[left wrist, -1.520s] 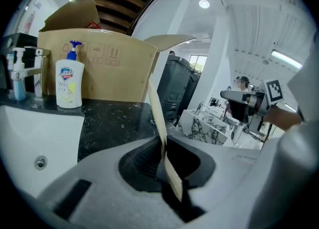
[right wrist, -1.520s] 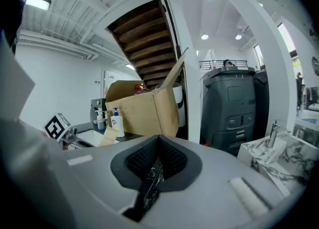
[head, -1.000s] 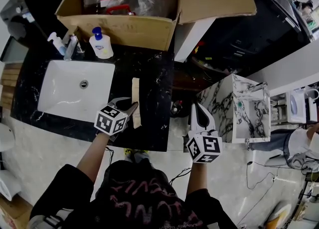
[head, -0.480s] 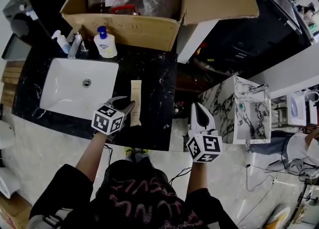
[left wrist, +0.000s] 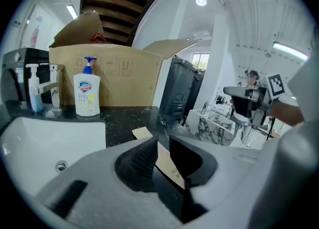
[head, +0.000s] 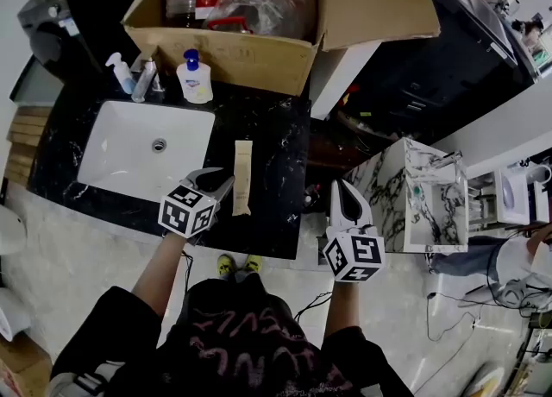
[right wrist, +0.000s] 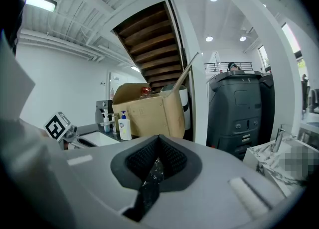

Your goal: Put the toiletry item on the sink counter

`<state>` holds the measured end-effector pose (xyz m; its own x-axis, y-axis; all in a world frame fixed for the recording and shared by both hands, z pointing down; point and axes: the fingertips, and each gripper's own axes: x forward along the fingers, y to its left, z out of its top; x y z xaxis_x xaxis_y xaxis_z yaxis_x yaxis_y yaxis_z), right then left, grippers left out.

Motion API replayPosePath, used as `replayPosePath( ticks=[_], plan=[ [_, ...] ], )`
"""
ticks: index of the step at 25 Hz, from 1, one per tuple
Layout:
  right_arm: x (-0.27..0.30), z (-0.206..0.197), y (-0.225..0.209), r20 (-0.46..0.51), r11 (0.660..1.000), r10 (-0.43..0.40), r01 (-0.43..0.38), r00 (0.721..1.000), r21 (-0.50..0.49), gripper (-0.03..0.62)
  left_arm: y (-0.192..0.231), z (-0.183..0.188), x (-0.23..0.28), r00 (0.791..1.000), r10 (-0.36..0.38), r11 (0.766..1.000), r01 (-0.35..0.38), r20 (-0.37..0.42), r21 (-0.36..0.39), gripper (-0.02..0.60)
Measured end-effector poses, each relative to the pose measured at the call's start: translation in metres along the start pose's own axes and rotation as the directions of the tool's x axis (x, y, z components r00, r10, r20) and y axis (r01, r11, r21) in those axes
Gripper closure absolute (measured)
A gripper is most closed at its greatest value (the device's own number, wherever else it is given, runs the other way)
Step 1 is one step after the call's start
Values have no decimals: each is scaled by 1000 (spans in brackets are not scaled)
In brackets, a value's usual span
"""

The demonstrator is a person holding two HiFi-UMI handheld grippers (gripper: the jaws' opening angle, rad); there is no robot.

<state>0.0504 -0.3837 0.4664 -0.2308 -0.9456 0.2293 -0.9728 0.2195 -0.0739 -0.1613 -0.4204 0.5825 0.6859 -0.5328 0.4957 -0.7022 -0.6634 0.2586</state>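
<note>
The toiletry item, a flat tan tube (head: 242, 177), lies lengthwise on the black marble counter (head: 280, 154) just right of the white sink basin (head: 129, 158). My left gripper (head: 226, 183) hovers at the tube's near left side. Its jaws are closing, with a gap still between them and nothing gripped. In the left gripper view the tube (left wrist: 143, 133) shows on the counter beyond and through that gap of the left gripper (left wrist: 163, 148). My right gripper (head: 343, 188) hangs off the counter's right edge. Seen in its own view, the right gripper (right wrist: 158, 146) has its jaws together and holds nothing.
An open cardboard box (head: 259, 50) with bottles and plastic fills the back of the counter. A blue-capped soap pump (head: 195, 78), a smaller pump bottle (head: 121, 72) and the faucet (head: 145, 80) stand behind the basin. A marble-patterned cabinet (head: 414, 188) stands to the right.
My left gripper's tips overlapped the tube's near end a second ago; now they sit just off its left side. The tube stays flat on the counter. The right gripper has not moved.
</note>
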Motion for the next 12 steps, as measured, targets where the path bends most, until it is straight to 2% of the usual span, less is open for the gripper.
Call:
replayPosePath(
  ticks=[12],
  plan=[
    [-24,16,16,47,1000,21,-21,999,-18,582,-18,44,-48,992,38,997,-46,119,64,558]
  ],
)
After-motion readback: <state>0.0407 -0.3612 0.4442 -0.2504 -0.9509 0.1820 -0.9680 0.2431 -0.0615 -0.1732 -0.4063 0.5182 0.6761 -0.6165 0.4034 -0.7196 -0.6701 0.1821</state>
